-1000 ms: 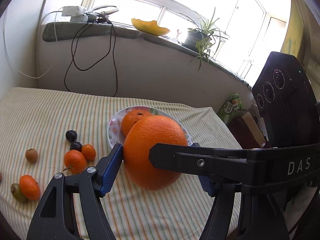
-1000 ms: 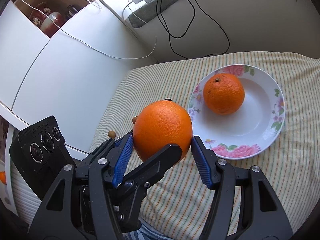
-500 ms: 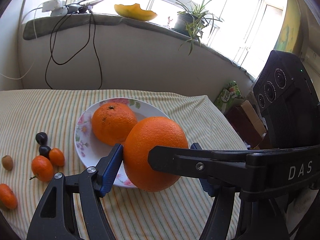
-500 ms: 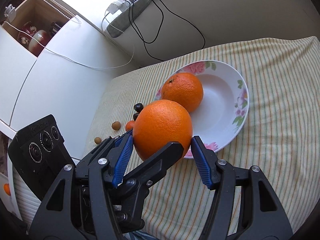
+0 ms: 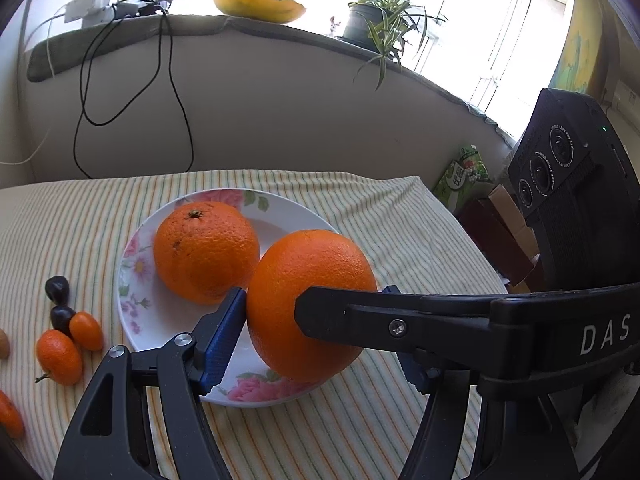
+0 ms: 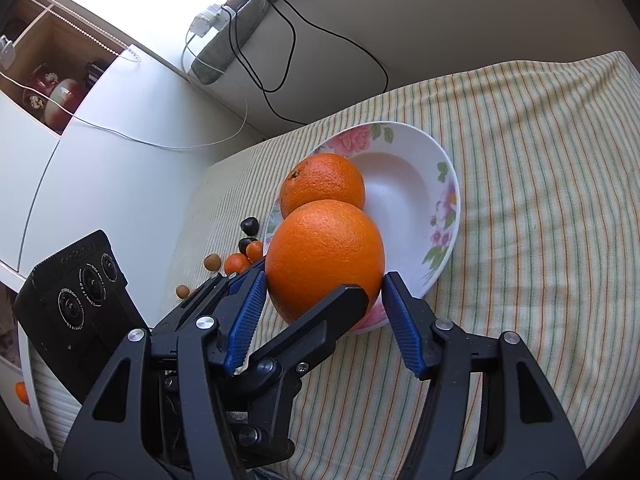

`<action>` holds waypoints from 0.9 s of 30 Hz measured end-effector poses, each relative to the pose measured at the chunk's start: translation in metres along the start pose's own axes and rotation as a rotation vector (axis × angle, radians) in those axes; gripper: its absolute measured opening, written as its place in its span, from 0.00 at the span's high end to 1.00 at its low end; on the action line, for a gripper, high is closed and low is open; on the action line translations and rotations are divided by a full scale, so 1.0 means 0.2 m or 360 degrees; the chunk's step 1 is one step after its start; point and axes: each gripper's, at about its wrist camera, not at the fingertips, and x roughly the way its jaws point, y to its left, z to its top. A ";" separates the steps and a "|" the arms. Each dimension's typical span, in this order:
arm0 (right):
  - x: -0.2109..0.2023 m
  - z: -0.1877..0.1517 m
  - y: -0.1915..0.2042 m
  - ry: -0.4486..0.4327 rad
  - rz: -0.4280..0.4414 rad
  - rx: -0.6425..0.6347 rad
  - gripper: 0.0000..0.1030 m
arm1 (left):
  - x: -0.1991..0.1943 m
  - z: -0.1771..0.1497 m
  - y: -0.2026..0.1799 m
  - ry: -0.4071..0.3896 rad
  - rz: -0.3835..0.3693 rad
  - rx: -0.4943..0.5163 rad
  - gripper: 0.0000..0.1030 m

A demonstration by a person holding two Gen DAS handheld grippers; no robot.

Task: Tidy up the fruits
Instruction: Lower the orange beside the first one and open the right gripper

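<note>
I hold one large orange (image 5: 312, 304), round with dimpled, glossy peel, between both tools at once. My left hand-held gripper (image 5: 316, 322) presses ribbed blue pads (image 5: 222, 330) against its sides, and my right hand-held gripper (image 6: 324, 312) clamps the same fruit crosswise, its black jaw reaching over the front. The orange hangs low over the near rim of a shallow white china plate (image 5: 132, 280) edged with pink flowers. A second orange (image 5: 206, 252), stem scar up, sits inside the plate. The plate rests on a table under a thin striped cloth (image 6: 540, 160). Small smooth kumquats (image 5: 60, 356) and dark glossy fruits (image 5: 58, 290) lie on the cloth beside the plate.
</note>
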 end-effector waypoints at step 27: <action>-0.18 -0.04 0.08 -0.0233 -0.0141 -0.0107 0.24 | -0.27 -0.06 0.06 -0.0157 0.0036 0.0016 0.32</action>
